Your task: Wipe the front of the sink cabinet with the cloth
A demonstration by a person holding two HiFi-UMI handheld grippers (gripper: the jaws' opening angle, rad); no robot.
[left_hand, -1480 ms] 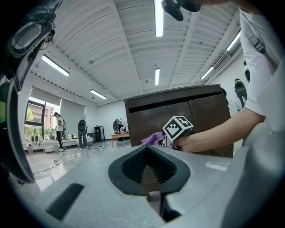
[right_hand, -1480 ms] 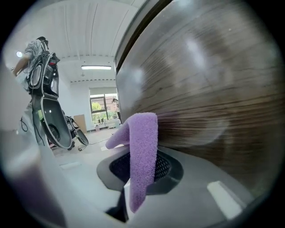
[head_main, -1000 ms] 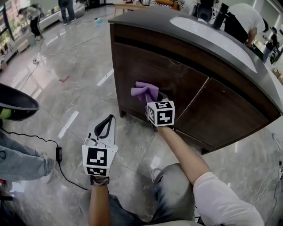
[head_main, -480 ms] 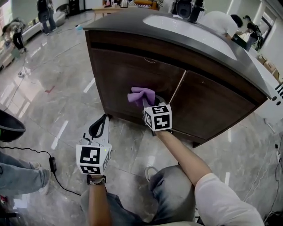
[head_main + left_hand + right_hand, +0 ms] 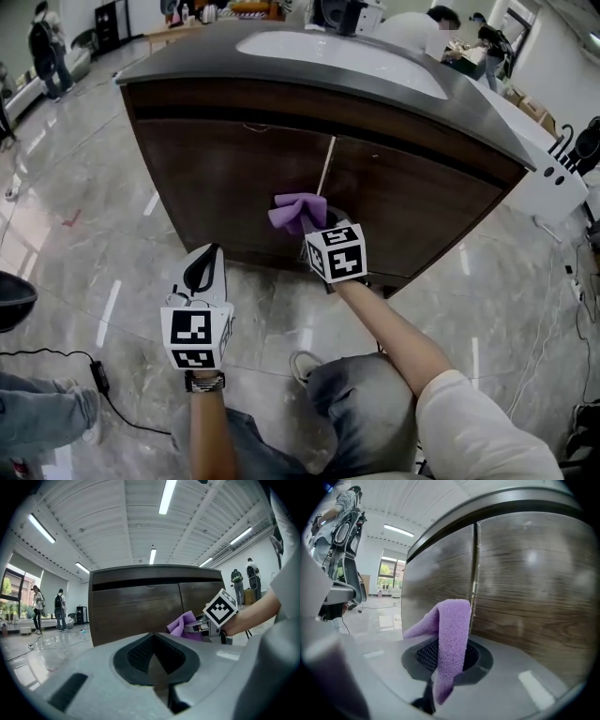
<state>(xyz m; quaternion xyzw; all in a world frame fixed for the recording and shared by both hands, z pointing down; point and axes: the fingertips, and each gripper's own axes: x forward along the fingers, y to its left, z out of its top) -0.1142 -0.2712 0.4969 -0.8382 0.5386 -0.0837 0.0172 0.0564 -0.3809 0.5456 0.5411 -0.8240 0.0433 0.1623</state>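
- Lower left of the head view: left gripper (image 5: 203,270) low over the floor (image 5: 103,234), jaws pressed together on nothing, well apart from the cabinet. Best kept idle there, out of the wiping path.
- Left of centre: sink cabinet (image 5: 281,103) front in dark wood, with no cloth on the left door (image 5: 211,183). Probably ground for later strokes.
- Centre: purple cloth (image 5: 298,210) bunched low on the front, right at the seam (image 5: 328,167) between the two doors. Contact with the wood not certain from any view.
- Just right of the cloth: right gripper (image 5: 317,229), jaws clamped on the cloth's lower fold, a flap standing loose toward the wood.
- For a good stroke: press the flap flat onto the wood, hold the clamp firm, run long overlapping sideways passes, and keep the hard jaw tips off the finish.
- Right: right door (image 5: 412,211), likely next in line.
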